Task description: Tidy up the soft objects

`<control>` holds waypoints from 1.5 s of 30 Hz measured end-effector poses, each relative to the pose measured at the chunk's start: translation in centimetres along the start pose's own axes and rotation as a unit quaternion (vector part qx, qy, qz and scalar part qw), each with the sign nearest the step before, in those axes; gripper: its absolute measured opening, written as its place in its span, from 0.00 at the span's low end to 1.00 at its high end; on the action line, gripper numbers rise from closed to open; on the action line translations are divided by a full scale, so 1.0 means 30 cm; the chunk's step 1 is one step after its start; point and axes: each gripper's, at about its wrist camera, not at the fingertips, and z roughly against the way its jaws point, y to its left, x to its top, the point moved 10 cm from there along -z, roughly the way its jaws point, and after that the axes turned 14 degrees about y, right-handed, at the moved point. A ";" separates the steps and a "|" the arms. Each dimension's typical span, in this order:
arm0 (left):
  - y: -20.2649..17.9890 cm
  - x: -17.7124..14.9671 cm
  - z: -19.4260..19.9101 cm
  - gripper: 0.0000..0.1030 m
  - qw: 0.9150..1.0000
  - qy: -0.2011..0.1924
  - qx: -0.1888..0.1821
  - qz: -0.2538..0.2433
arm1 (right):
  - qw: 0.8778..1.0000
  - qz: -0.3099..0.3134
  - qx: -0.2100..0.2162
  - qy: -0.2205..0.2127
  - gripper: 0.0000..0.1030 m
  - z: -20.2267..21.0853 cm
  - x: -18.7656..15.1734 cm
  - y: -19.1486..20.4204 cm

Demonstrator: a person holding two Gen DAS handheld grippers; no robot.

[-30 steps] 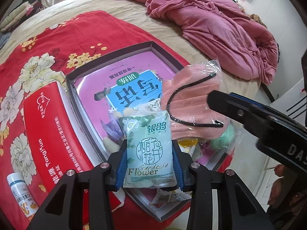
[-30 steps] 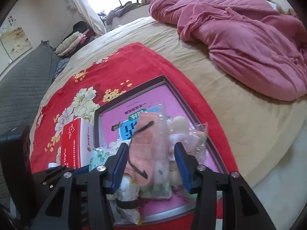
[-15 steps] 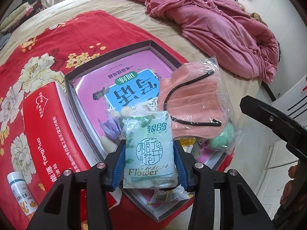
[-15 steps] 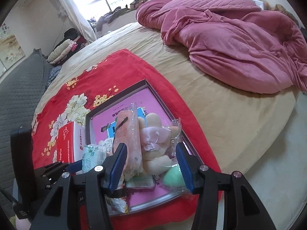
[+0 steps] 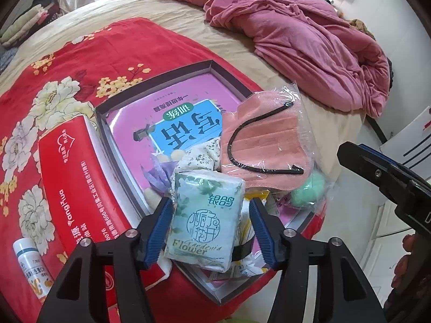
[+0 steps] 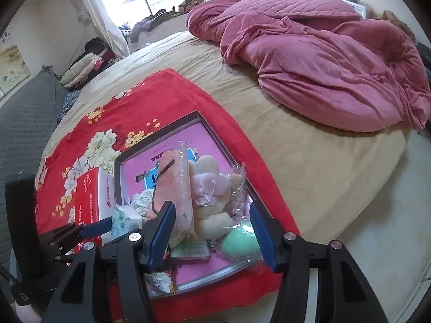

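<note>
the left gripper is spread, its blue pads either side of a tissue pack with a gap showing at the right pad; whether the left pad touches the pack cannot be told. the pack is a soft, pale mint-green plastic pillow printed with leaves, green chinese characters, a round emblem and the words "gardenia flower"; it lies tilted at the near end of an open dark-rimmed box, on top of other small packets. the box floor is a pink sheet with a blue panel of large characters. just beyond the pack lies a bit of white cloth with small flowers, and to its right a clear bag holding a salmon-pink face mask with black ear loops, resting over a mint-green sponge. from the right wrist view the right gripper is also wide apart, holding nothing, with the bagged mask standing on edge, a cream plush toy in lilac fabric and the egg-shaped sponge seen between its fingers in the box. a red tissue box stands touching the box's left wall, and a small white bottle lies near it on the red floral blanket. a rumpled pink quilt lies well apart on the beige bed.
</note>
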 end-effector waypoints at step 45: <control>0.094 -0.521 0.465 0.78 0.993 -0.092 0.057 0.039 | 0.997 0.008 -0.061 -0.035 0.79 0.386 -0.491 0.212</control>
